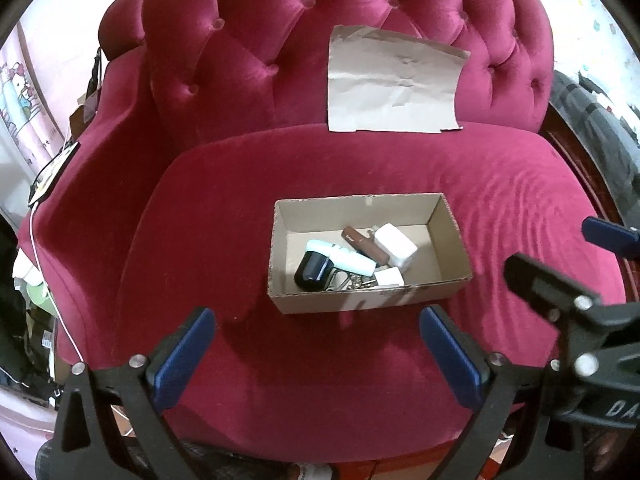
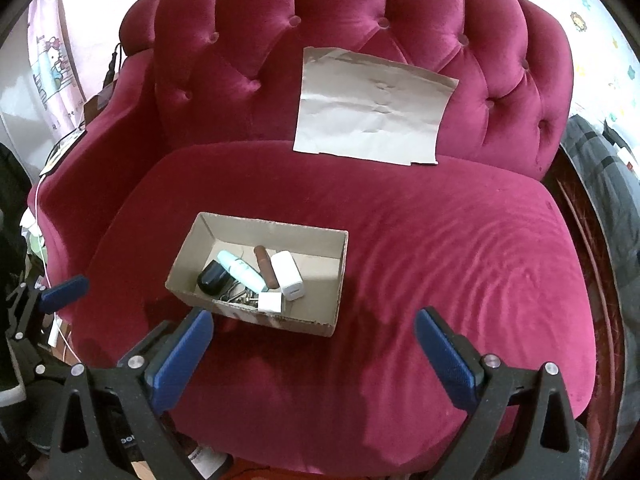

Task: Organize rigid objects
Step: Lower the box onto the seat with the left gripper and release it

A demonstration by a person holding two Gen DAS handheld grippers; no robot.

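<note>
Both claws spread, empty. Cardboard box [image 1: 370,254] w/ small items sits mid seat cushion [image 1: 240,200], dead ahead of left claw [image 1: 316,354]; off to the left of right claw [image 2: 314,356]. Left prob. nearer. Box's long axis runs crosswise.

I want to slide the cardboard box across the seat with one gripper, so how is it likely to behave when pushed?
The cardboard box looks thin-walled and open-topped, so a pushed wall may flex rather than move stiffly. It sits on plush armchair velvet, which probably drags, so it could tip or pivot. The loose items inside, like the black case, would likely shift.
</note>
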